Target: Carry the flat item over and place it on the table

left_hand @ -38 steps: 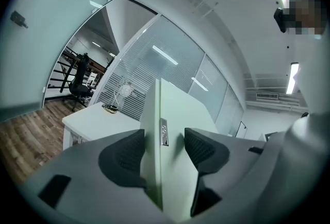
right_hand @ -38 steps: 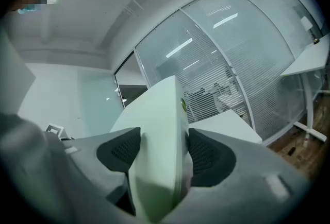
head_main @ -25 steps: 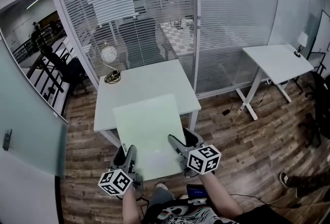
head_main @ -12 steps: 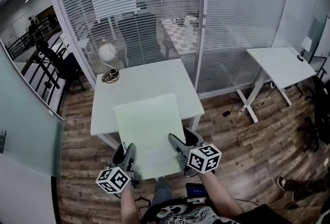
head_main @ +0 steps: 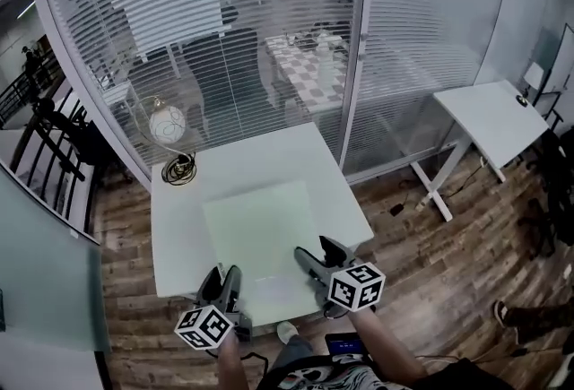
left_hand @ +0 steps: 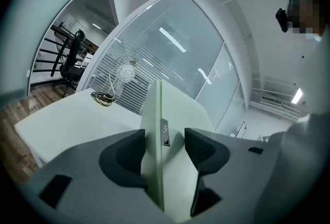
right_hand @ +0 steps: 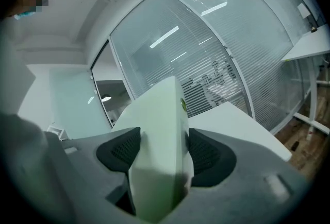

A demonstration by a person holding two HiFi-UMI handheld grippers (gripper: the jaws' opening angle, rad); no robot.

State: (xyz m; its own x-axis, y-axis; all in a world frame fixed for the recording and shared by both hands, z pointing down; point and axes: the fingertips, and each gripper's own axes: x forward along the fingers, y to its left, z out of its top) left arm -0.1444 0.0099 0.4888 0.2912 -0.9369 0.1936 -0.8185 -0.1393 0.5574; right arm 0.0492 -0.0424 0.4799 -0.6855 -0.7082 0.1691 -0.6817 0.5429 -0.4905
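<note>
The left gripper (head_main: 225, 288) and right gripper (head_main: 316, 264) each pinched the board (head_main: 258, 231) by its near edge, and the board reached forward over the table (head_main: 176, 220).

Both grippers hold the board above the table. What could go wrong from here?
The left gripper and right gripper clamp the green board only at its near edge; the far end could dip and strike the table first, or the board could slip. Set too far forward-left, it might nudge the globe-shaped object and coiled cable at that corner.
</note>
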